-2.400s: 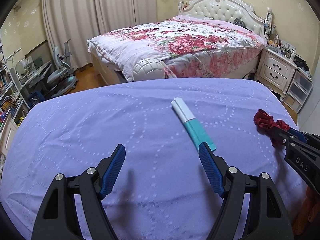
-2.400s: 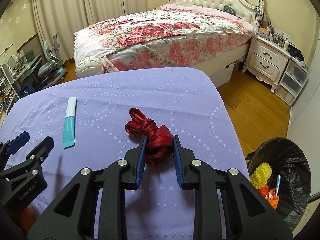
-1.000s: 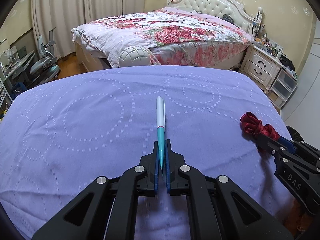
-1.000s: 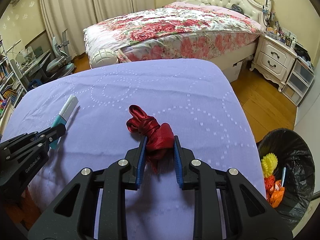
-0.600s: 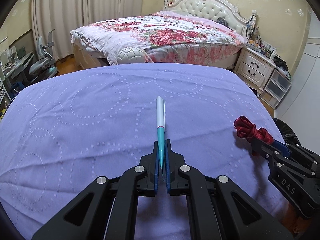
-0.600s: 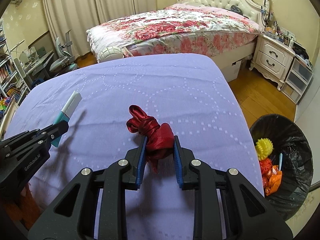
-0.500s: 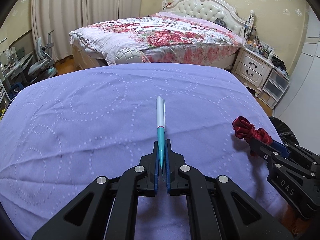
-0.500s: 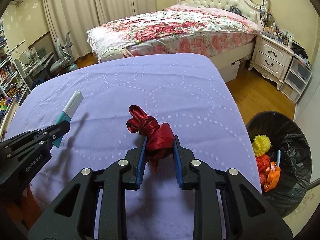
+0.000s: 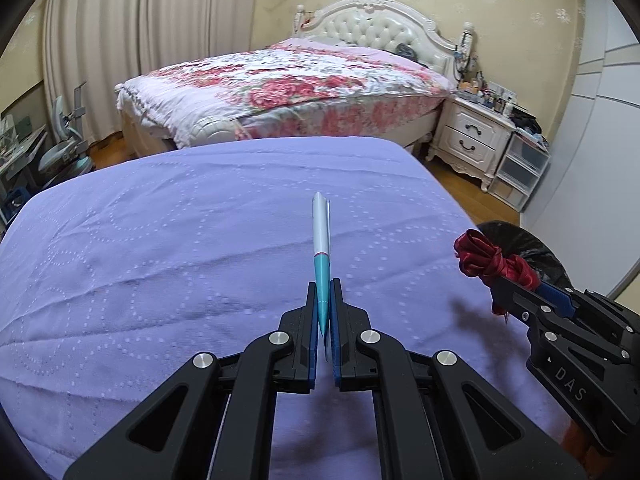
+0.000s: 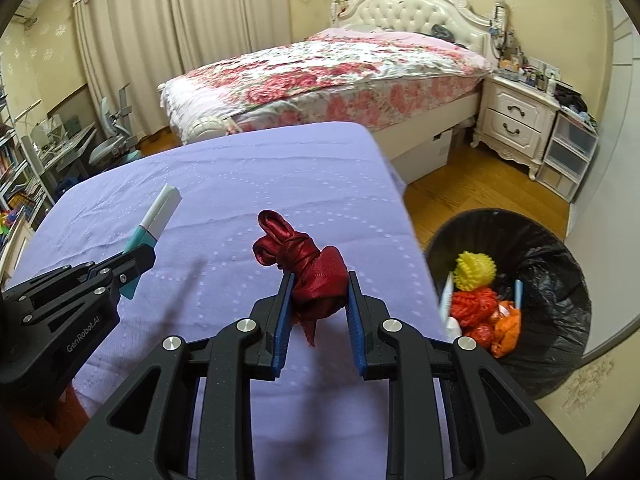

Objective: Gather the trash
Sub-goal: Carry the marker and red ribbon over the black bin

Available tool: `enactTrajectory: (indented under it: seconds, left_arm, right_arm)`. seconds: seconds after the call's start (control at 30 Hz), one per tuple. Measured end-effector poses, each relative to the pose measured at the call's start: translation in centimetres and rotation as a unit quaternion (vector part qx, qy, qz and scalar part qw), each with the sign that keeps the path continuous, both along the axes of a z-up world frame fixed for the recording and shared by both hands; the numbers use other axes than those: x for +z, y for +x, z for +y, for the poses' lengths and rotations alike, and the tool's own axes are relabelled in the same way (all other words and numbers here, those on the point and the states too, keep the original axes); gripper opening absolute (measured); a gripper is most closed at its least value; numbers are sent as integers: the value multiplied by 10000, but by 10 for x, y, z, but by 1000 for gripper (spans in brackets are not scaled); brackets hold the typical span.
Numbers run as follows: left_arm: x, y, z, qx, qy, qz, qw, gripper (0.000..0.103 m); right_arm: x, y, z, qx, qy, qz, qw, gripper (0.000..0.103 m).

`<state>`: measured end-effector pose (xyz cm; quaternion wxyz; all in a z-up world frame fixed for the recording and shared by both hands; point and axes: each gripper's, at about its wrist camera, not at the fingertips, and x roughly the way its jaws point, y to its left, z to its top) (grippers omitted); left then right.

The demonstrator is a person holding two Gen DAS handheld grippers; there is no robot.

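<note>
My left gripper is shut on the teal end of a flat teal-and-white tube, which sticks out forward, edge on, above the purple cloth. From the right wrist view the same tube juts up from that gripper. My right gripper is shut on a knotted dark red ribbon bundle, held above the cloth near its right edge. In the left wrist view the ribbon shows at the right. A black-lined trash bin stands on the floor to the right, holding yellow, red and orange scraps.
The purple-covered table ends on its right just beside the bin. Beyond it stand a bed with a floral cover, a white nightstand and plastic drawers. A desk and chair crowd the left.
Both grippers, each keeping its hold, have shifted to the right over the cloth. The bin now sits larger and closer in the right wrist view, and its rim shows in the left wrist view.
</note>
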<state>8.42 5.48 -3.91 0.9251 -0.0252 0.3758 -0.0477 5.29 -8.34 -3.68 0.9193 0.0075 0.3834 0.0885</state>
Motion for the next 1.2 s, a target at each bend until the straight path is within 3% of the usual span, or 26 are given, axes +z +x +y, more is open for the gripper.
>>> enactTrajectory:
  seconds: [0.7,1.2]
  left_arm:
    - [11,22,-121,-1065,149,-406,9934,6]
    - [3,44,-187,-1531,440,-463,9861,6]
  right_arm:
    - [5,-7,-134,-1682,-293,-346,9847,24]
    - [-5,8,-180,-2131,-230,-266,9764,25]
